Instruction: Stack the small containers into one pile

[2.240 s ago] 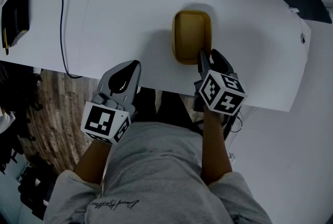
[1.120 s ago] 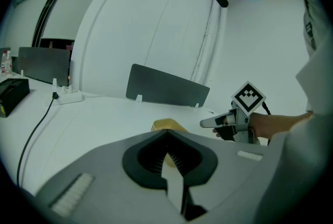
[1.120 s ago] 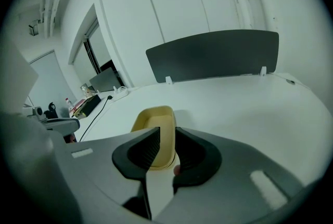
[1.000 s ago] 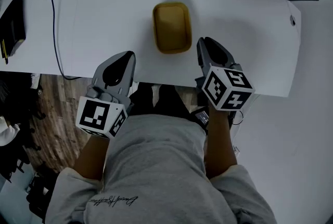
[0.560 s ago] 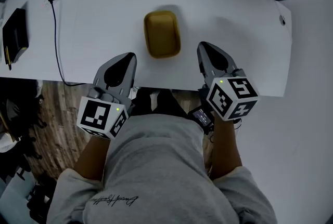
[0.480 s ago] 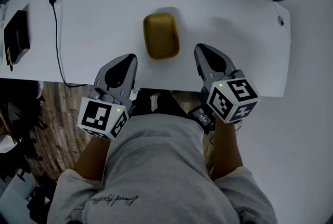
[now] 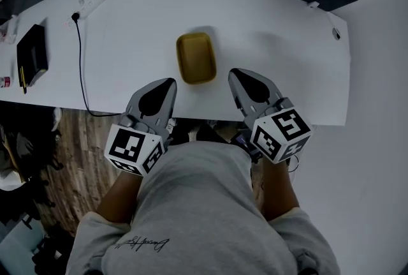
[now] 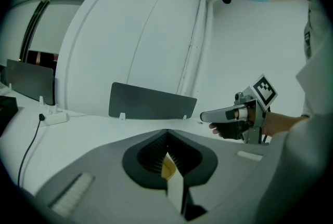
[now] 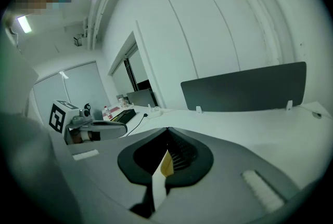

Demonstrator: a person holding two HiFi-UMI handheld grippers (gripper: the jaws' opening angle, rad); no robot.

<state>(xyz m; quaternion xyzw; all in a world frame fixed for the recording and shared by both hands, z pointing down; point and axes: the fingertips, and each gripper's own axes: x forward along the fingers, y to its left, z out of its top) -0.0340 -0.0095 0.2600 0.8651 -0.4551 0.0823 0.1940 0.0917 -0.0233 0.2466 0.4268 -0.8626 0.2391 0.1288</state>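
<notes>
Head view, yellow rounded-rectangular plastic container [image 7: 196, 58] open side up on white table [image 7: 268, 57], interior plain yellow, between and beyond left gripper [image 7: 169, 82] and right gripper [image 7: 233, 73], touching neither, left gripper view, jaws pressed together, right gripper view, jaws likewise closed, nothing pinched.

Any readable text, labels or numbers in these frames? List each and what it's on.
Cursive print on the sweatshirt: too small to read.
Left gripper cube, right gripper cube: square marker patterns only, no words.
Nothing else legible.
</notes>
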